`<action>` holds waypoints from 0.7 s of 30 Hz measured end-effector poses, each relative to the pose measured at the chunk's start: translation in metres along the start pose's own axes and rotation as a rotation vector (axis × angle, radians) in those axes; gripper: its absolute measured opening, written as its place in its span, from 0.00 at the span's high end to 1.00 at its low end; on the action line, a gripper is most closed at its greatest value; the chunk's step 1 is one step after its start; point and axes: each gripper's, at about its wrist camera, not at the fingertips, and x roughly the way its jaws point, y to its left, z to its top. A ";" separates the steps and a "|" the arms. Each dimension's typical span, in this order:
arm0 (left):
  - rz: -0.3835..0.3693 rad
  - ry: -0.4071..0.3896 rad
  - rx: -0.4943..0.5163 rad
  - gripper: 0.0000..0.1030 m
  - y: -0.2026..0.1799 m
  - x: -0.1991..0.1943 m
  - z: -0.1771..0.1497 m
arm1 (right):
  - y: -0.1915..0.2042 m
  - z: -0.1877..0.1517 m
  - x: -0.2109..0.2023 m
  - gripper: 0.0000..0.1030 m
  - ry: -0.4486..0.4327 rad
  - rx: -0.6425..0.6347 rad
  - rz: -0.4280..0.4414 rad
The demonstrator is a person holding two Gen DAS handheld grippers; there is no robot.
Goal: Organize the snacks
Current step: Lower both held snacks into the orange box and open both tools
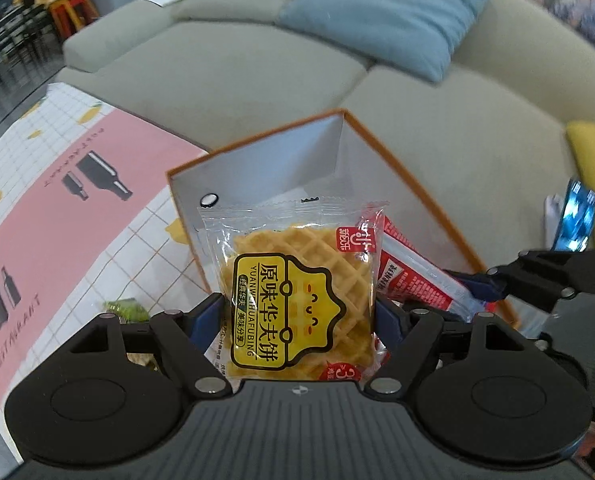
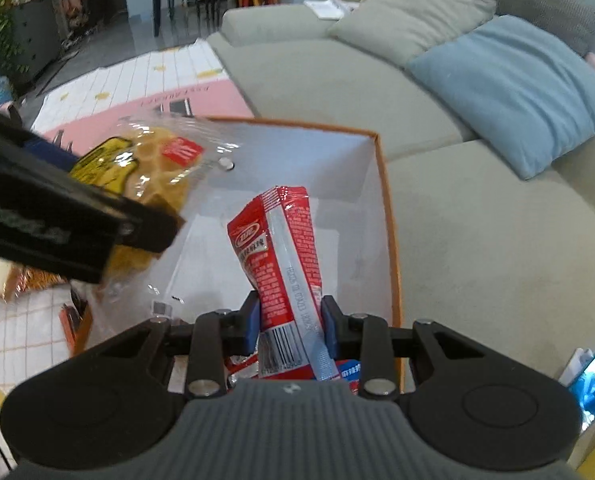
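Both pairs of fingers are clamped on snacks over an open box. Blue pads of the left fingers [image 1: 297, 316] press the two sides of a waffle packet [image 1: 297, 292], a clear wrapper with a yellow label over a golden waffle, held upright in front of the camera. From the right wrist view the same waffle packet [image 2: 153, 168] shows at the left, gripped by the black left fingers above the box's left side.

Right fingers [image 2: 291, 322] are closed on the lower part of a red sachet [image 2: 281, 256], which stands upright between the blue pads with its white seam and barcode facing the camera. In the left wrist view the red sachet [image 1: 413, 276] sits just right of the waffle packet, with the right fingers reaching in from the right edge.

Beneath both snacks is the box [image 1: 257, 164], white inside with an orange rim, resting on the worktop [image 1: 57, 200] near its edge beside a grey-green sofa [image 1: 257, 76]. A pink and white checked cloth covers the worktop. More red wrappers [image 2: 241, 368] lie in the bottom of the box [image 2: 385, 200], just behind the right fingers. A blue cushion [image 2: 509, 88] lies on the sofa.
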 end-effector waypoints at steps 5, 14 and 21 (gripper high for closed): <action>0.032 0.081 0.101 0.14 -0.004 0.033 0.006 | 0.001 0.005 0.025 0.71 0.049 -0.038 0.024; 0.046 0.130 0.236 0.13 -0.015 0.055 0.010 | 0.001 0.009 0.059 0.71 0.130 -0.067 0.052; 0.025 0.129 0.249 0.13 -0.016 0.068 0.012 | -0.003 0.006 0.065 0.71 0.155 -0.062 0.051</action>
